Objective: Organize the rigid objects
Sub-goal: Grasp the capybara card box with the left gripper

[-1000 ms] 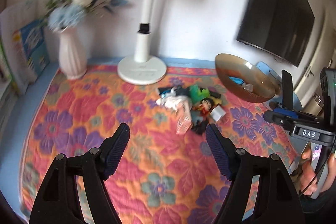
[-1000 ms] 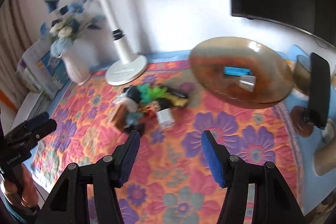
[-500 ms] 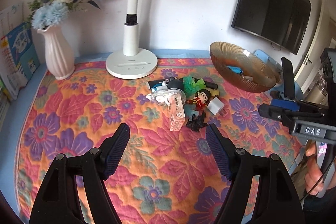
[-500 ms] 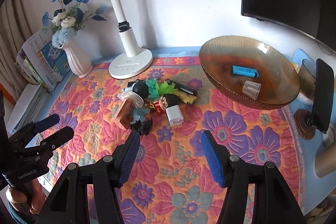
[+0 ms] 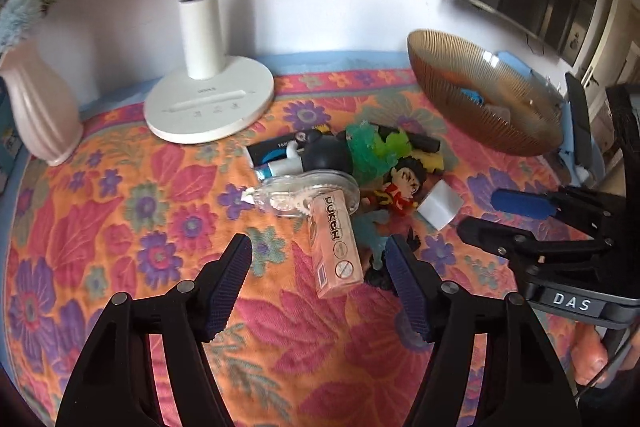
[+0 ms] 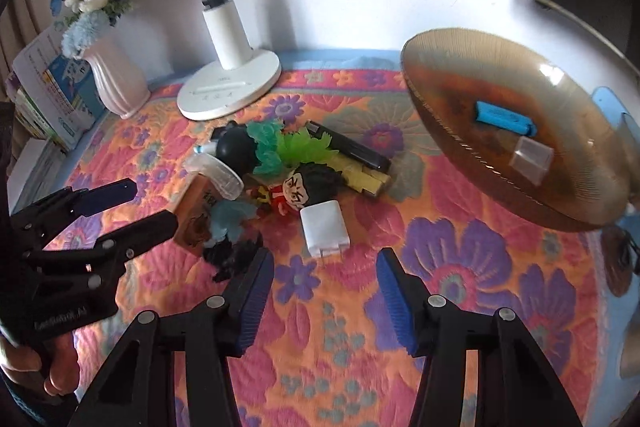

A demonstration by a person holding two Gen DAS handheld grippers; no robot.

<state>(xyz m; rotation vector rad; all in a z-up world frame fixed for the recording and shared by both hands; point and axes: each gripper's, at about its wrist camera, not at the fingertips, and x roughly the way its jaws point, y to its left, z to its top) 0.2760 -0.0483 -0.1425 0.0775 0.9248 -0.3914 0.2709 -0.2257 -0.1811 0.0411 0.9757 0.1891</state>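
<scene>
Both claws hang over the flowered quilt (image 5: pixel 120 227) on the worktop; the left claw (image 5: pixel 318 281) is spread wide with nothing between its pads, its gap at the bottom centre framing the near end of a pink box (image 5: pixel 336 247); the right claw (image 6: pixel 325 297) is likewise parted and empty, just short of a white charger plug (image 6: pixel 324 227). The heap of small items sits mid-frame: a clear tape dispenser (image 5: pixel 304 193), a green plastic toy (image 5: pixel 376 153), a red-clad figurine (image 5: pixel 402 185). At right the amber ribbed bowl (image 6: pixel 460 75) holds a blue lighter (image 6: pixel 504 118) and a clear cap (image 6: pixel 532 157); a white lamp base (image 5: pixel 210 103) and pink vase (image 5: pixel 40 115) stand at upper left.
</scene>
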